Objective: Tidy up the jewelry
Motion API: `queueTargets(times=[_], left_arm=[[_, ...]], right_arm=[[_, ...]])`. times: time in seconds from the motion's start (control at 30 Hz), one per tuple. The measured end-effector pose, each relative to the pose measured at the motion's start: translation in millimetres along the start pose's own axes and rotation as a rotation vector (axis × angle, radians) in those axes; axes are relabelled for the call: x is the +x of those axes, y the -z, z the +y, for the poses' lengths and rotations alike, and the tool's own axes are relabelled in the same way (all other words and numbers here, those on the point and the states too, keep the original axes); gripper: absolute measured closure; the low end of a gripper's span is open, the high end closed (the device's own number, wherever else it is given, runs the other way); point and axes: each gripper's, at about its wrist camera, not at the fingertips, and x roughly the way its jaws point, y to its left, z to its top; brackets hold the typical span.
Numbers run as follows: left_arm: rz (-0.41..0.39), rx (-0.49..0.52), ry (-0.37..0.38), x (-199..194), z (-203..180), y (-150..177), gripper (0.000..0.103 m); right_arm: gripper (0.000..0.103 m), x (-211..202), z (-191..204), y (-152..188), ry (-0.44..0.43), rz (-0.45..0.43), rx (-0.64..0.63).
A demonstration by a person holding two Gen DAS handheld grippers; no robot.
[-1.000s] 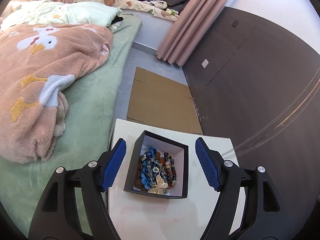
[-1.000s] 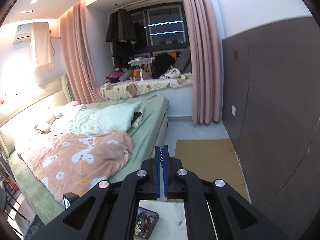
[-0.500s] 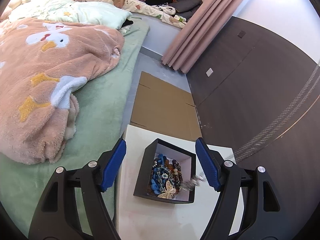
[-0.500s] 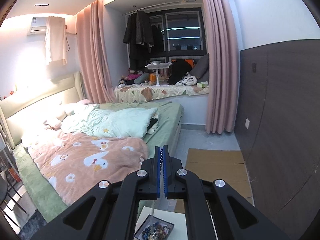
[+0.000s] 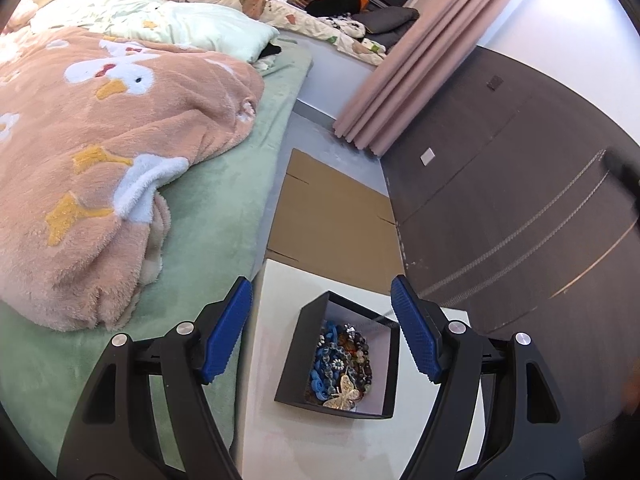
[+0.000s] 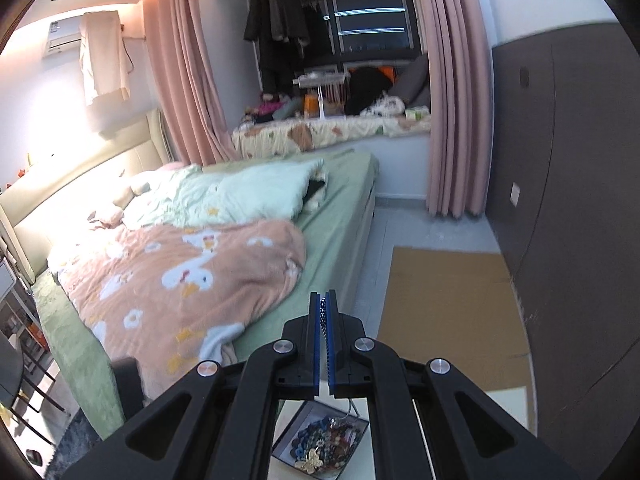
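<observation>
My right gripper (image 6: 324,300) is pressed together, with a thin beaded chain (image 6: 322,322) pinched between the pads. The chain's free length drops below the fingers toward the box (image 5: 294,344). In the left view I think the same chain is the fine silver line running up and to the right from the box's far corner. It blurs near the frame edge, so I won't swear to it.

What has changed: over the last second the right view has tipped from ceiling and window down to bed and floor. I read that as the right hand having come down with the chain. The box now shows more fully under that gripper. On the left, the box has slid a little toward the right finger in the picture, but the fingers are spread as wide as they were.

The left gripper (image 5: 320,282) is open and holds nothing, hovering over the table (image 5: 280,360) with the box between its fingers and well below them. The rest of the jewelry (image 5: 340,360) is heaped in the box: blue links, dark beads and a gold butterfly (image 5: 344,394) at the near edge.

For the task, one piece is partly separated and the pile is unsorted. The chain's tail may still be caught in the heap, so I'd brace the box with the left gripper before pulling.
</observation>
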Motion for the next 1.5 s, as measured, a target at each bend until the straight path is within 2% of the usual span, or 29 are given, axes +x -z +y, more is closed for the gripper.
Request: queueTargets(times=[0.5, 0.63, 0.67, 0.7, 0.73, 0.77, 0.8, 0.9, 0.97, 1.03, 1.2, 1.27, 1.33, 1.5], left_arm=[[-0.016, -0.017, -0.031, -1, 4, -2, 0.027], [-0.010, -0.011, -0.042, 0, 2, -2, 0.025], [-0.009, -0.006, -0.045, 1, 1, -1, 0.023], [-0.008, 0.000, -0.047, 1, -1, -1, 0.019], [-0.007, 0.006, -0.051, 2, -2, 0, 0.018], [-0.005, 0.014, -0.055, 2, -4, 1, 0.018], [-0.002, 0.020, -0.057, 2, -6, 2, 0.018], [0.010, 0.040, -0.063, 4, -13, 6, 0.017], [0.018, 0.052, -0.064, 5, -18, 10, 0.014], [0.022, 0.059, -0.066, 5, -22, 14, 0.009], [0.039, 0.109, -0.070, 3, -40, 29, 0.005], [0.049, 0.141, -0.074, 3, -50, 36, 0.005], [0.065, 0.183, -0.081, 4, -59, 44, 0.005], [0.094, 0.223, -0.086, 2, -77, 63, 0.005]], right_arm=[[0.100, 89, -28, 92, -0.068, 0.169, 0.119], [0.094, 102, -43, 111, -0.073, 0.202, 0.185], [0.092, 105, -49, 117, -0.075, 0.218, 0.206], [0.067, 106, -55, 122, -0.076, 0.223, 0.224], [0.030, 105, -58, 124, -0.070, 0.219, 0.233], [0.021, 99, -65, 129, -0.047, 0.193, 0.241], [0.022, 93, -69, 133, -0.029, 0.169, 0.241], [0.030, 85, -90, 145, -0.026, 0.179, 0.295], [0.030, 74, -103, 150, 0.012, 0.176, 0.308], [0.029, 62, -116, 156, 0.018, 0.170, 0.335], [0.029, 31, -136, 171, 0.043, 0.164, 0.365], [0.024, 22, -142, 177, 0.044, 0.163, 0.372], [0.012, 11, -145, 183, 0.040, 0.157, 0.375], [0.008, -14, -151, 199, 0.044, 0.154, 0.386]])
